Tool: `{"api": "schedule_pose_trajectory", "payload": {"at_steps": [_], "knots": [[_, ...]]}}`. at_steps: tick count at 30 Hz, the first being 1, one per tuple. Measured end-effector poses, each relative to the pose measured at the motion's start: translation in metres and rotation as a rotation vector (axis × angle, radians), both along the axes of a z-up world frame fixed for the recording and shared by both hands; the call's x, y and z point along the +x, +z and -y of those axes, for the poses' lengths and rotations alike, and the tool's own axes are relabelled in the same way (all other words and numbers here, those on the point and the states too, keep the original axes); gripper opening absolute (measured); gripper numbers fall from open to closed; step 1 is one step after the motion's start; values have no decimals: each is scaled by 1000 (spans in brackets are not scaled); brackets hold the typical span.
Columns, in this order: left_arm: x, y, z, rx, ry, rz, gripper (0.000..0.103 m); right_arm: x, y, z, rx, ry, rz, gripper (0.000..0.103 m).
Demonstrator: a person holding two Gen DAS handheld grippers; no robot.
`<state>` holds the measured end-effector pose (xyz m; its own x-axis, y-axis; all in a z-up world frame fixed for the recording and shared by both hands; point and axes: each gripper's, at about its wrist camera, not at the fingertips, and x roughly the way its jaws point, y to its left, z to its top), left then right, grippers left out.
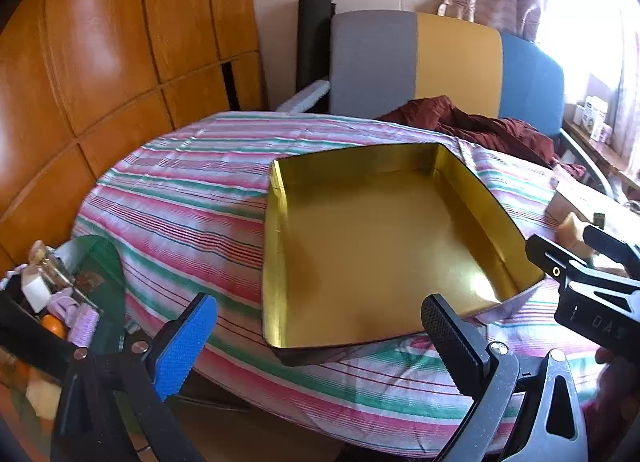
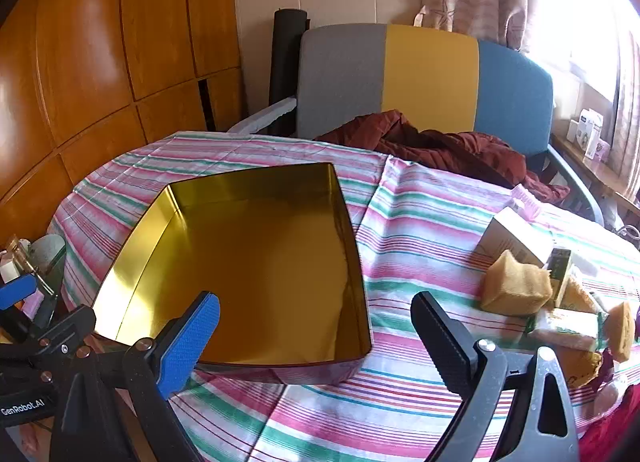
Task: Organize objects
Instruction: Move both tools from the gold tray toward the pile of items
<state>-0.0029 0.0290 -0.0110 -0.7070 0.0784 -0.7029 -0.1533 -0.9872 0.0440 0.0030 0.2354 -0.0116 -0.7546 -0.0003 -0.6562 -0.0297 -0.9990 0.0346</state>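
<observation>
Both tools stand idle above the near edge of the table (image 2: 400, 222), which is covered in a striped cloth. The left gripper (image 1: 320, 342) has its jaws spread wide with nothing between them; the right gripper (image 2: 316, 342) is likewise wide apart and empty. Both point downward at a slant toward the tabletop.

The gold box (image 2: 256, 262) sits open and empty on the cloth, toward the table's left side, its near wall close to the near edge. The items to be sorted lie in a cluster at the right edge: a sponge (image 2: 514, 288), a white carton (image 2: 516, 240), a wrapped bar (image 2: 568, 328) and further small pieces that cannot be identified. A second heap of oddments (image 1: 60, 302) sits off the table's left edge, its contents unclear. A red garment (image 2: 440, 150) lies at the far edge against a chair (image 2: 432, 78).

Assessment: no item has yet been placed; the task appears to be at its start.

Risks noted:
- The cloth is loose and creased; a dragged item or a pad catching it could shift the box.
- The box lies near the edge; a downward push on its near wall could tip it off.
- The cluster is tightly packed; closing on the sponge could nudge neighbours off the right edge.
- The two grippers are close together and could collide if both reach for the box.
</observation>
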Motion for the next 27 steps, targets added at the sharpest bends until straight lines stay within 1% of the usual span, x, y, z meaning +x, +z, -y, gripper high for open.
{"api": "schedule_pose_trajectory", "payload": {"at_steps": [2, 6, 9, 13, 17, 22, 25, 27], "knots": [[-2, -1, -1, 21, -14, 16, 103, 1, -1, -3, -2, -6, -1, 98], [-3, -3, -6, 15, -28, 29, 103, 2, -1, -12, -10, -18, 2, 98], [-3, -5, -10, 33, -57, 35, 103, 5, -2, -21, -13, -37, 2, 98], [-4, -8, -22, 9, -98, 35, 103, 8, -4, -34, -16, -68, 5, 98], [-5, -8, -34, 16, -151, 41, 103, 11, -7, -49, -19, -103, 18, 98], [-8, -10, -45, 55, -208, 68, 103, 17, -8, -72, -22, -163, 27, 98], [-12, -14, -50, 114, -244, 120, 103, 22, -5, -87, -18, -200, 24, 98], [-14, -17, -55, 130, -250, 140, 103, 25, -4, -98, -22, -225, 25, 98]]}}
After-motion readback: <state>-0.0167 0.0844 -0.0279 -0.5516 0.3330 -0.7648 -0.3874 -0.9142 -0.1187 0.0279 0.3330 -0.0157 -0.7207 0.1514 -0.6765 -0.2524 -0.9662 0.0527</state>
